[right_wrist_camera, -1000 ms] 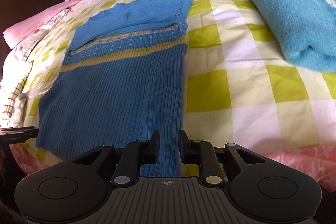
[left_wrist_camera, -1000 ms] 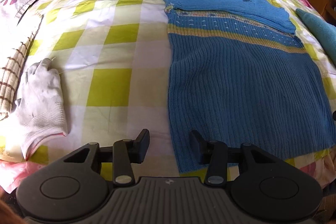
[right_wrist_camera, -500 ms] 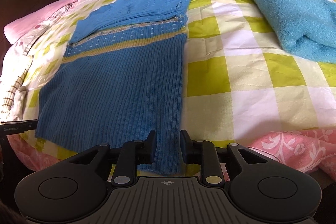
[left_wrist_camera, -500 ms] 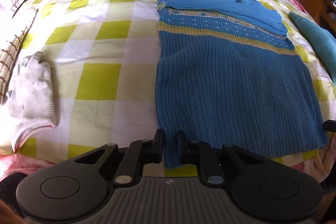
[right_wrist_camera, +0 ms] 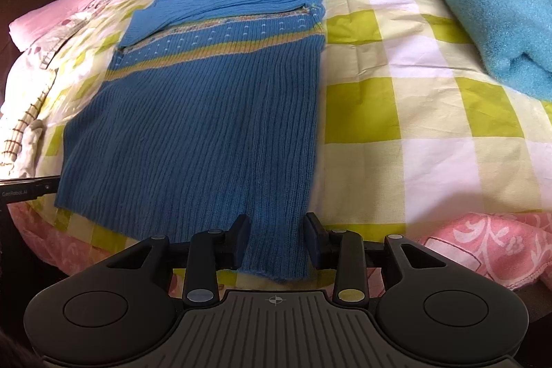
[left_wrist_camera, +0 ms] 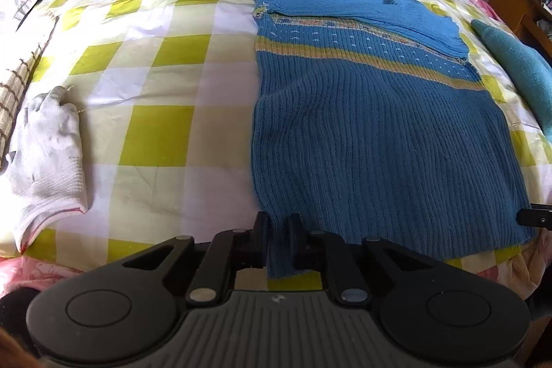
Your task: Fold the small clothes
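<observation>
Basically the blue knit sweater (left_wrist_camera: 376, 140), flat on the bed (left_wrist_camera: 155, 64), looks soft and floppy, so I take hem corners: left gripper (left_wrist_camera: 276, 226) pinching one, right gripper (right_wrist_camera: 277, 231) spread around the other.

Low, close views across shared sweater (left_wrist_camera: 376, 140)

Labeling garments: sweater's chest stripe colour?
Yellow band on the blue sweater; clearest in right wrist view.

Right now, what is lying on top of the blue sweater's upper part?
The sweater's own lighter blue sleeves are folded across its upper part, above the yellow stripe. They cover the chest and neckline, so what lies beneath cannot be seen.
</observation>
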A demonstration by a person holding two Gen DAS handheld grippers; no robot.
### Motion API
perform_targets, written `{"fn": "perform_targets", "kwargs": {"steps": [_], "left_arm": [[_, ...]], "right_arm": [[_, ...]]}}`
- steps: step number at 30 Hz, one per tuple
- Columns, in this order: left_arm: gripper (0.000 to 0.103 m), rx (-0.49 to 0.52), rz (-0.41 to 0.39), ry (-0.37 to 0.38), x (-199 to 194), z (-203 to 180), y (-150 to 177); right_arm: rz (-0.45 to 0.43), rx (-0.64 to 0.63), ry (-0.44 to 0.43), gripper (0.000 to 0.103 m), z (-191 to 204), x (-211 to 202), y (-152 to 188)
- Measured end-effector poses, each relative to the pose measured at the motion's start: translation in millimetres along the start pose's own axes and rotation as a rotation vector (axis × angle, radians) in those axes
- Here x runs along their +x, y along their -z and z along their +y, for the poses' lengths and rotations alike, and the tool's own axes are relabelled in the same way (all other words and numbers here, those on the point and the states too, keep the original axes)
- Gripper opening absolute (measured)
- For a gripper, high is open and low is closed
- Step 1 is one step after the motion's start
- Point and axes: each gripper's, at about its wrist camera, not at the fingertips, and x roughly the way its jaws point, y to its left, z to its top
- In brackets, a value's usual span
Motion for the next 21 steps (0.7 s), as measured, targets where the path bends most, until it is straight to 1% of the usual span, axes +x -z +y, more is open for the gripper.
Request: {"fn": "perform_targets", "kwargs": {"steps": [1, 2, 3, 5, 9, 10, 11, 13, 15, 21], "left_arm": [[0.014, -0.012, 0.002, 0.010, -1.0, 1.6, 0.0], [0.014, -0.029, 0.003, 0.020, -3.1, 4.3, 0.2], [0.013, -0.045, 0.003, 0.026, -4.9, 7.2, 0.4], [0.013, -0.085, 0.002, 0.038, -9.3, 14.9, 1.0], [0.013, -0.158, -0.009, 0.065, -25.6, 30.1, 6.1], [0.013, -0.161, -0.011, 0.066, -29.3, 31.9, 7.7], [0.009, -0.159, -0.011, 0.059, -31.6, 32.7, 8.9], [0.009, -0.141, -0.007, 0.025, -31.4, 31.6, 10.5], [0.009, -0.128, -0.001, 0.005, -26.4, 29.2, 10.7], [0.010, -0.121, 0.025, -0.004, -18.7, 25.7, 7.0]], "right_arm": [[0.002, 0.007, -0.003, 0.019, -1.2, -0.6, -0.4], [0.007, 0.023, -0.008, 0.013, -4.0, -1.4, -0.8], [0.011, 0.050, -0.022, 0.008, -8.2, -2.5, -1.0], [-0.001, 0.103, -0.053, 0.007, -16.8, -8.0, 0.5], [-0.050, 0.161, -0.075, 0.005, -28.5, -28.2, 5.2], [-0.062, 0.169, -0.081, 0.004, -30.1, -33.1, 6.3], [-0.075, 0.175, -0.086, 0.004, -30.3, -38.5, 7.1], [-0.085, 0.172, -0.080, 0.004, -30.9, -42.2, 6.2], [-0.082, 0.164, -0.066, 0.004, -30.2, -39.3, 2.5], [-0.052, 0.142, -0.023, 0.004, -26.4, -28.9, -2.3]]}}
